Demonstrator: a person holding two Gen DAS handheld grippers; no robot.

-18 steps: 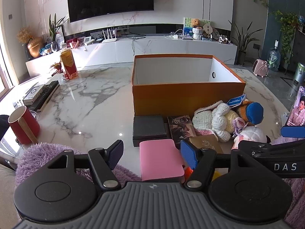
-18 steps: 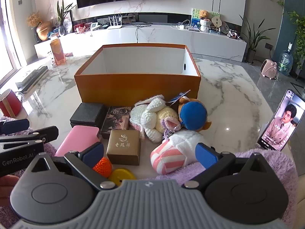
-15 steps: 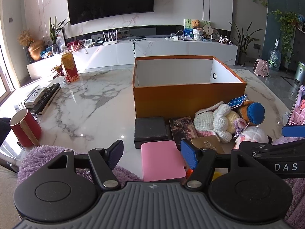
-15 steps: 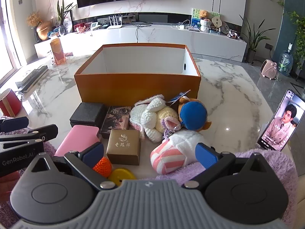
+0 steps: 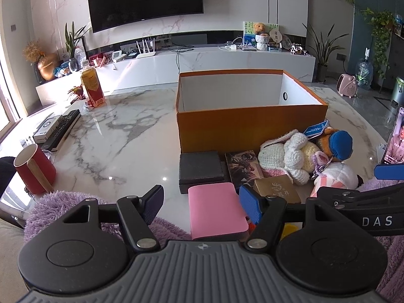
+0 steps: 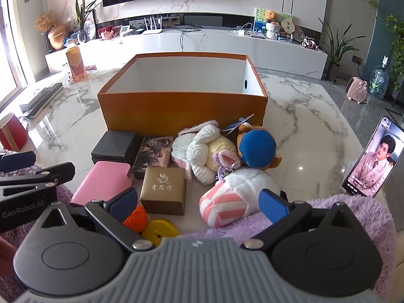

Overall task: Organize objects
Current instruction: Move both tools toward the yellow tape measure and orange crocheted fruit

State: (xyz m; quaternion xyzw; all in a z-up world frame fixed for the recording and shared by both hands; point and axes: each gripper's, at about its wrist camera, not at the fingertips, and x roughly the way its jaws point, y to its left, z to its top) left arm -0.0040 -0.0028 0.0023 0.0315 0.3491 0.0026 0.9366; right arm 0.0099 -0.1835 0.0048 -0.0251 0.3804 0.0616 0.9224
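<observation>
An empty orange box (image 5: 252, 123) (image 6: 181, 107) stands on the marble table. In front of it lie a black box (image 5: 200, 168) (image 6: 115, 145), a pink case (image 5: 214, 208) (image 6: 101, 181), a dark patterned box (image 6: 154, 152), a gold box (image 6: 164, 189), a white crocheted bunny (image 6: 202, 151), a blue-capped plush (image 6: 257, 149) and a pink-striped plush (image 6: 227, 202). My left gripper (image 5: 202, 205) is open, its fingers either side of the pink case. My right gripper (image 6: 199, 202) is open above the gold box and striped plush.
An orange crochet ball (image 6: 135, 218) and a yellow disc (image 6: 159, 229) lie at the near edge. A phone (image 6: 368, 161) stands at right. A red cup (image 5: 35, 171), remotes (image 5: 60, 128) and a bottle (image 5: 92, 88) sit at left. Purple fluffy cloth (image 6: 353, 214) lies near me.
Both grippers have barely moved; the left view has tilted slightly upward. Nothing was grasped or released.
</observation>
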